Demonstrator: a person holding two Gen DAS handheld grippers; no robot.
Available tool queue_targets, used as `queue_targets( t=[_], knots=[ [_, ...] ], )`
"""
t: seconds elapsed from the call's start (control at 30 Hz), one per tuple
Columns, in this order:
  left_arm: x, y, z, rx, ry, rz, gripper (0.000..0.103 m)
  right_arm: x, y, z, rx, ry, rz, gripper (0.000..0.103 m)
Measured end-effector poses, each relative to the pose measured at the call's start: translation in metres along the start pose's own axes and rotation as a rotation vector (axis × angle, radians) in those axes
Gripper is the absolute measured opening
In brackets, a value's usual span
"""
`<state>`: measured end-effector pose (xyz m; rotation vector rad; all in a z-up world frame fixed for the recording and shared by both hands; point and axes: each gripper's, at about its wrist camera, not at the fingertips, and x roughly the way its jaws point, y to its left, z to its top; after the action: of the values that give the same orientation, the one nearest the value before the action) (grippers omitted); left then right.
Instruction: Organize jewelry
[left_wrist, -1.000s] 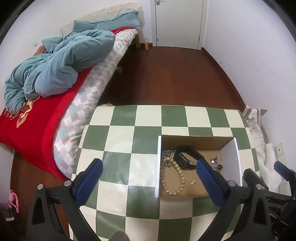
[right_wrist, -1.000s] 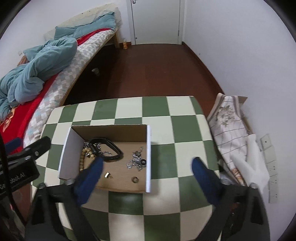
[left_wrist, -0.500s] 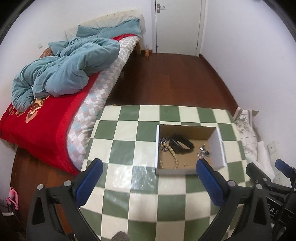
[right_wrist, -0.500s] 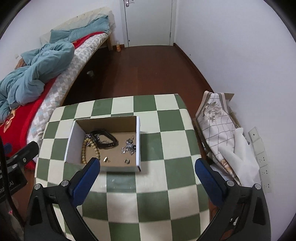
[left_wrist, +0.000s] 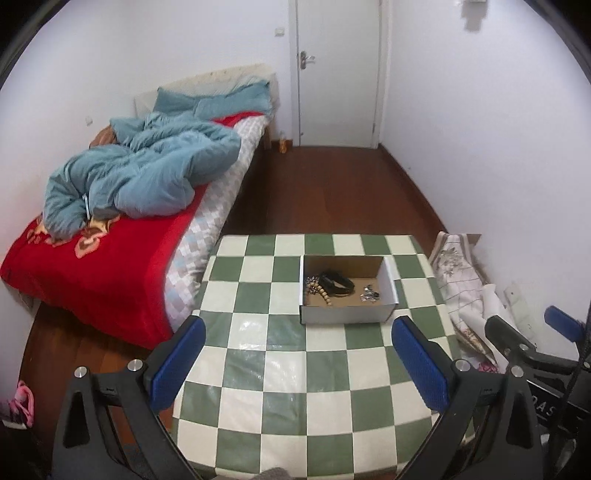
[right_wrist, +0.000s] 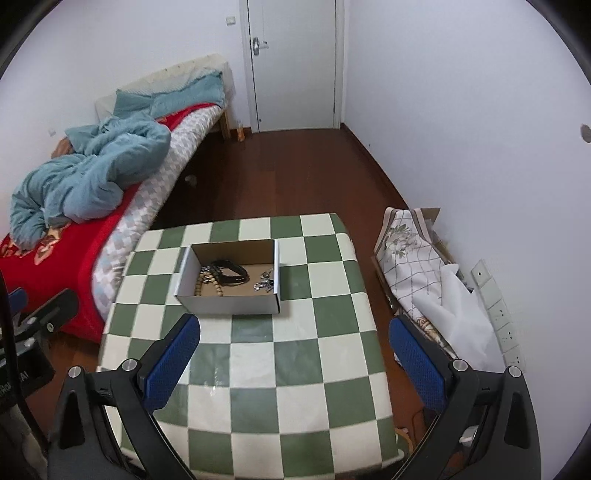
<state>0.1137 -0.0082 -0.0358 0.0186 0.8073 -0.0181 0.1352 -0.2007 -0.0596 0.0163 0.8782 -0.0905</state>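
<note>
One cardboard box (left_wrist: 347, 295) sat on the checkered counter (left_wrist: 295, 369), toward its far end. Inside it: one string of wooden beads (left_wrist: 325, 293), one black band (left_wrist: 338, 282) and one small pile of silver bits (left_wrist: 369, 293). Both grippers hung above the near end, well back from the box: left gripper (left_wrist: 299, 362) fingers spread wide with nothing between, right gripper (right_wrist: 295, 358) same deal.

A rumpled teal duvet (left_wrist: 144, 173) sprawls over the red bedspread (left_wrist: 92, 262) at left (white door (left_wrist: 338, 70) shut, top centre).
</note>
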Motion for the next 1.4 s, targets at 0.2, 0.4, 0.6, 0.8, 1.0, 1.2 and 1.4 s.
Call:
queue_targets(
  t=[0.2,0.4,0.6,0.8,1.0,1.2,1.4],
  knots=[
    [-0.044,0.002,-0.008,-0.015,-0.038,-0.017,0.103,-0.055,-0.009,-0.009,0.010,-0.048,-0.003,0.103],
    [-0.071,0.010,-0.013,-0.049,-0.052,-0.037,0.103,-0.100,-0.014,-0.015,0.007,-0.090,-0.006,0.103],
    [-0.085,0.010,-0.013,-0.035,-0.051,-0.038,0.103,-0.126,-0.014,-0.018,-0.003,-0.091,0.010,0.103],
    [-0.081,0.008,-0.001,-0.042,-0.050,-0.006,0.103,-0.130,-0.013,-0.006,-0.004,-0.088,0.020,0.103],
    [-0.066,0.007,0.019,-0.054,-0.058,0.016,0.103,-0.118,-0.012,0.022,-0.011,-0.097,-0.003,0.103],
    [-0.048,0.007,0.028,-0.044,-0.046,0.037,0.103,-0.091,-0.006,0.041,-0.033,-0.058,0.000,0.103],
    [-0.038,0.007,0.031,-0.042,-0.021,0.042,0.103,-0.068,-0.001,0.048,-0.046,-0.025,-0.007,0.103]
  ],
)
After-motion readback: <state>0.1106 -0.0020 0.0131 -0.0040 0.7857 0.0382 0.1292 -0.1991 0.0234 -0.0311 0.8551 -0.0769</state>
